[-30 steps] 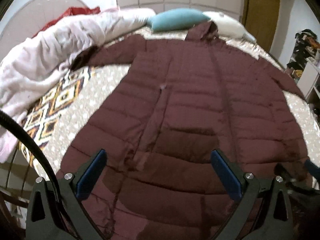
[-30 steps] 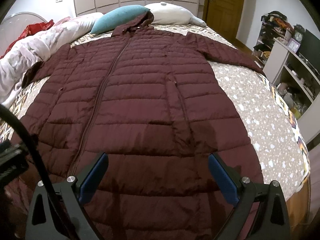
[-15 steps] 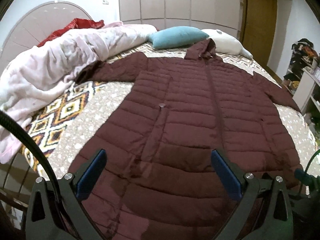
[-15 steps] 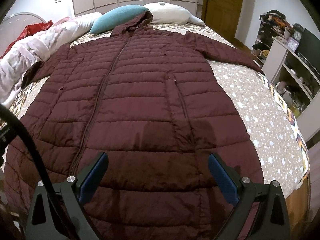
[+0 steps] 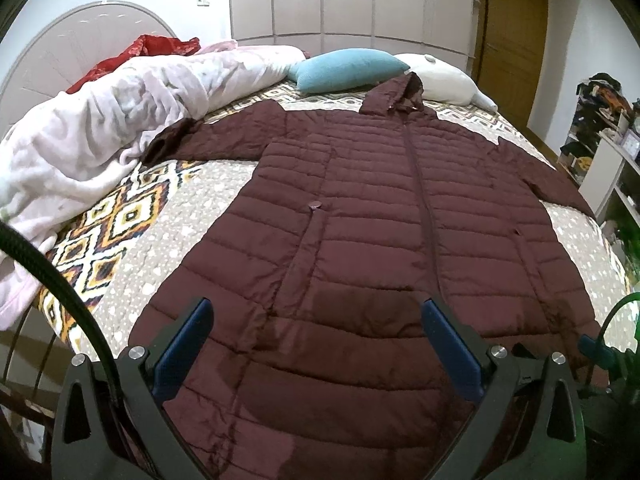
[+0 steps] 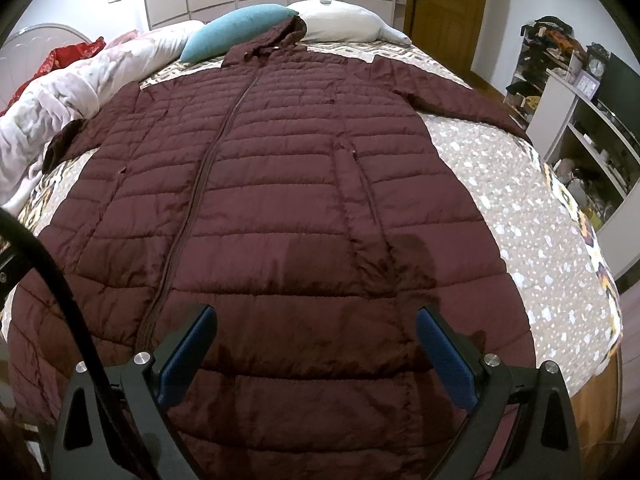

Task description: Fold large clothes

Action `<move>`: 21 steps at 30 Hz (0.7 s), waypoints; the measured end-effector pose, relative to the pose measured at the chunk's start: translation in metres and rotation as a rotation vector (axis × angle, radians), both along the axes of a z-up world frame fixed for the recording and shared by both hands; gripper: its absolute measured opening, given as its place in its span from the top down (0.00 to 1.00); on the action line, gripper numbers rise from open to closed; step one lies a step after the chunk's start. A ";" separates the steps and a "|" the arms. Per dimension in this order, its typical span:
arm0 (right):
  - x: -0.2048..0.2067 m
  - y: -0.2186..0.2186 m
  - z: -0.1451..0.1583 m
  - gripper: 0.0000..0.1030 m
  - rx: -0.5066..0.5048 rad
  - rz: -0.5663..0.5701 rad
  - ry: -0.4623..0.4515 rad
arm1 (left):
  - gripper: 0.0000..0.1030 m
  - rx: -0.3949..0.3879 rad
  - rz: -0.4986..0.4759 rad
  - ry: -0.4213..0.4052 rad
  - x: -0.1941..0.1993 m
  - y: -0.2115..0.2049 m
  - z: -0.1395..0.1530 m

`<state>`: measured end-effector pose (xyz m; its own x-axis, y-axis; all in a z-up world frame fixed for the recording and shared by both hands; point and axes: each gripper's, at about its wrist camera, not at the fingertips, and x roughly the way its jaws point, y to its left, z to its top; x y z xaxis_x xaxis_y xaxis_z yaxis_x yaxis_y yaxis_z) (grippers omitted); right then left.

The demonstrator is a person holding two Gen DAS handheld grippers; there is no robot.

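Now, left tongs (image 5: 316,344) and right tongs (image 6: 316,344) wide — above coat (image 6: 280,200) hem, bed (image 6: 520,208) edge rightward.

Left tool (image 5: 318,344) and right tool (image 6: 316,350): black frames; blue pads; silver screws; black braided cable.

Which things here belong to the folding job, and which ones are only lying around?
For the job:
- maroon puffer coat, spread flat on the bed
- left gripper, open above the hem
- right gripper, open above the hem

Only lying around:
- teal pillow
- white pillow
- pale pink blanket
- red cloth
- patterned bedspread
- shelves
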<state>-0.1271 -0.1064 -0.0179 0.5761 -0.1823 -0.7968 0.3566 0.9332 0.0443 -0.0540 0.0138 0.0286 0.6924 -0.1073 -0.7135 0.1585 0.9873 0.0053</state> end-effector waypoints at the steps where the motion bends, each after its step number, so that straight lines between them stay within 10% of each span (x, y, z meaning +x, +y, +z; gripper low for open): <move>1: 0.000 0.000 0.000 0.02 0.001 0.000 0.001 | 0.00 -0.002 -0.004 0.005 0.000 0.000 0.000; 21: -0.001 0.003 -0.006 0.02 0.006 0.002 0.016 | 0.00 -0.029 0.008 -0.086 -0.009 0.004 0.008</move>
